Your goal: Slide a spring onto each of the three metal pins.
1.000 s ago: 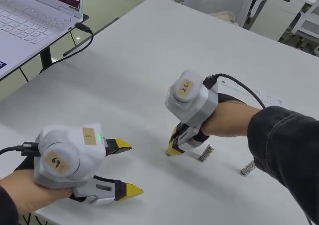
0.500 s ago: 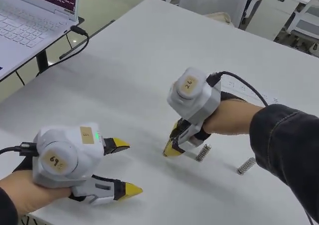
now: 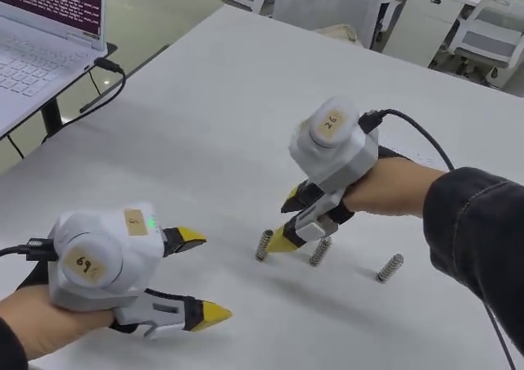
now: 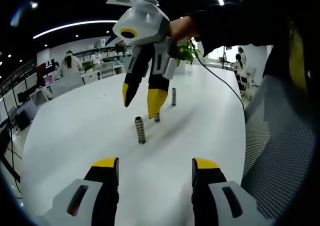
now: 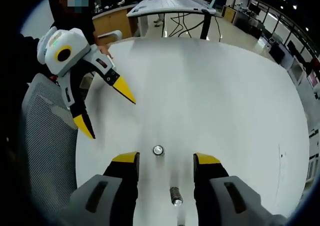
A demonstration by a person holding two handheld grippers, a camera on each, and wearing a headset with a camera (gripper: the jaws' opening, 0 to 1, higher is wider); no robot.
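Observation:
Three small metal springs stand upright in a row on the white table: a left spring, a middle spring and a right spring. My right gripper hangs open, tilted down over the left spring, with its yellow tips just above and beside it. In the right gripper view the left spring's round top lies just ahead of the open jaws of my right gripper, and the middle spring sits below them. My left gripper stays open and empty near the front edge.
An open laptop with a black cable sits on a stand at the far left. Chairs and desks stand beyond the table's far edge. A grey mesh chair is close behind the table's near edge.
My right gripper has opened and risen a little, and the left spring now stands free beside its tips. The left gripper has hardly moved; the head camera shifted.

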